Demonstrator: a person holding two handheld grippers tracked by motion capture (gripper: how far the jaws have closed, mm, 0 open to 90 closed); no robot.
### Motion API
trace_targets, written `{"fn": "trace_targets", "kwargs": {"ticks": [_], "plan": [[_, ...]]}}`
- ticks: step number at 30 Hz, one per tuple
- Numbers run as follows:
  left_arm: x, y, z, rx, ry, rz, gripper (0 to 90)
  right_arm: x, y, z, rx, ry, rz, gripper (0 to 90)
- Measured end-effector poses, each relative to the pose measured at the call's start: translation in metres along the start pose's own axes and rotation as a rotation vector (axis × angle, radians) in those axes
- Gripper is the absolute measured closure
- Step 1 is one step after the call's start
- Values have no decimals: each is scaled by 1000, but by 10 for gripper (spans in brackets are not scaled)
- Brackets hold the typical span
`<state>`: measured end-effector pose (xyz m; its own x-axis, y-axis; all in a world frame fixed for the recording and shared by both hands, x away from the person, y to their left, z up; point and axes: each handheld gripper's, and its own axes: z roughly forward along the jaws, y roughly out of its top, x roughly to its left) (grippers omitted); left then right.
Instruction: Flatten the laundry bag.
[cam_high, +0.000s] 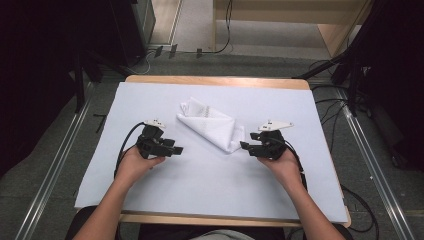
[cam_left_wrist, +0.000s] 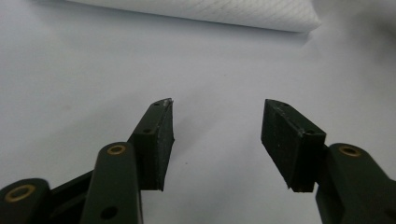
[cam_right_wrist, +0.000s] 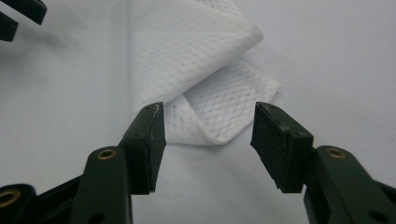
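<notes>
You are at the approach, both jaws spread and empty: your right gripper (cam_high: 248, 146) faces the near right corner of the soft white diamond-quilted folded cloth (cam_high: 210, 124) mid-table, your left gripper (cam_high: 175, 149) near its left; next, probably pinch that layered corner.

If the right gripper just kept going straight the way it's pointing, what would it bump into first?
Most likely the folded white cloth. The right gripper has its jaws open and aimed at the cloth's near corner, with nothing in between. How much gap remains is hard to judge.
</notes>
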<state>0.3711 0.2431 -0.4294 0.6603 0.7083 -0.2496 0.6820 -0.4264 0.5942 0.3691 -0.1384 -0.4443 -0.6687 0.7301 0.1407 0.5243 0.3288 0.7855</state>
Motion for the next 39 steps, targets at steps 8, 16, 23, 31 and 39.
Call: {"fn": "trace_targets", "kwargs": {"ticks": [8,16,23,31,39], "plan": [[0,3,1,-10,-35,-11,401,-1,-2,1,53,15,65,499],[3,4,3,-12,-44,-24,383,-1,-3,0,62,8,70,459],[4,5,5,-10,-47,-30,374,-3,-5,-1,65,9,81,454],[3,6,8,-1,-47,-29,372,-3,-5,-1,62,16,107,450],[4,6,7,-1,-44,-33,370,-3,-5,-1,68,13,110,450]]}}
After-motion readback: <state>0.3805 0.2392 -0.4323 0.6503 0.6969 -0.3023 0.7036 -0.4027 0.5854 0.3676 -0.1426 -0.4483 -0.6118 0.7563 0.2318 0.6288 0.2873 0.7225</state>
